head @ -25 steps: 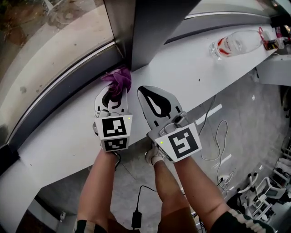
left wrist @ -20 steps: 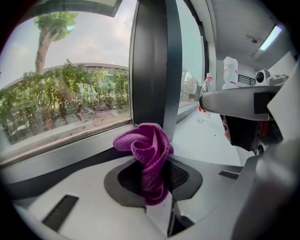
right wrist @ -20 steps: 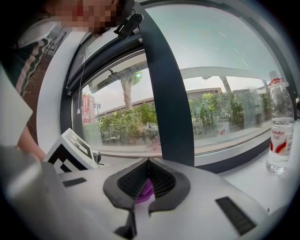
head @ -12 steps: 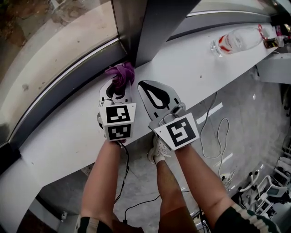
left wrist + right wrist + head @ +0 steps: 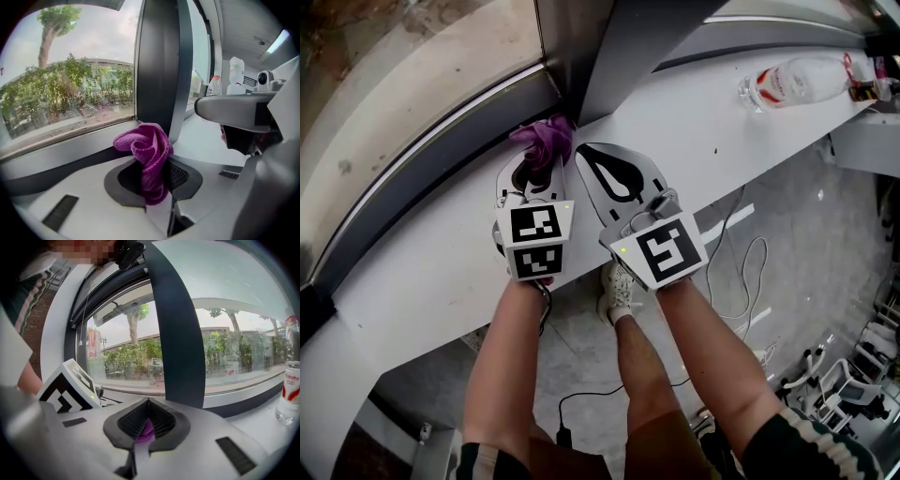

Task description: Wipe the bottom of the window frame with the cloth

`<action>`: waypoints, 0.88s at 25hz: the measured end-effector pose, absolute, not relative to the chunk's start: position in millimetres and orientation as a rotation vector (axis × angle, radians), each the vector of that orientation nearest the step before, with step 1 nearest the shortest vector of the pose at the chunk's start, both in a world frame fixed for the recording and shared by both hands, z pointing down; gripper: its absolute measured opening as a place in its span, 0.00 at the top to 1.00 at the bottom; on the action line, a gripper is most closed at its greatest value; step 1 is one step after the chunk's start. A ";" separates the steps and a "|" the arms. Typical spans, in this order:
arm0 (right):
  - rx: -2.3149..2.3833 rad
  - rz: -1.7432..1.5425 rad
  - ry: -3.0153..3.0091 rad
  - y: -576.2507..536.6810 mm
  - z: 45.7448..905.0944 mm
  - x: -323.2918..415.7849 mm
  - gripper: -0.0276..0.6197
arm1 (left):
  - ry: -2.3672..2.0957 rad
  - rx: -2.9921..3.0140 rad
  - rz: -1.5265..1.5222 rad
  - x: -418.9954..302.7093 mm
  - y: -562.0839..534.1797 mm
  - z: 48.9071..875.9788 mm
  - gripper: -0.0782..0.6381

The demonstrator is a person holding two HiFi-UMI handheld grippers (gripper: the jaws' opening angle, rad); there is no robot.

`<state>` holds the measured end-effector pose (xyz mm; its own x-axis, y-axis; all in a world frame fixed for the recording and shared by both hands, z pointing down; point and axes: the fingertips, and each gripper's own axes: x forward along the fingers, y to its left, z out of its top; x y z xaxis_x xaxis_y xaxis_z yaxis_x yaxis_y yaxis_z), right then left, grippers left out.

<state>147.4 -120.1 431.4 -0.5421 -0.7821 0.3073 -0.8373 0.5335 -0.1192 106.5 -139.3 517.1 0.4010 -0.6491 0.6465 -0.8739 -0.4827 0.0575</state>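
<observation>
At the foot of the dark, flat-faced post (image 5: 605,47), a purple cloth (image 5: 546,141) of nubby knit bunches into soft folds, right by the grey bottom rail (image 5: 441,141) of the window frame. The left tongs (image 5: 534,178) grasp it, ribbed black pads pinching the fabric. Just right of the post, the right tongs (image 5: 592,157) are clenched tip to tip on nothing, above the smooth white worktop (image 5: 694,122). Farther right of the post, a clear plastic bottle (image 5: 792,80) lies on its side.
</observation>
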 end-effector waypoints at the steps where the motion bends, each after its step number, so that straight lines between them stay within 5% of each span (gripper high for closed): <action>1: 1.368 0.373 -2.554 -120.5 429.7 146.5 0.93 | -1.311 2.269 0.792 104.4 -139.7 516.8 0.76; 22: 1.233 0.396 -2.554 -121.0 434.7 42.2 0.93 | -1.393 2.124 0.779 -19.4 -112.5 518.8 0.76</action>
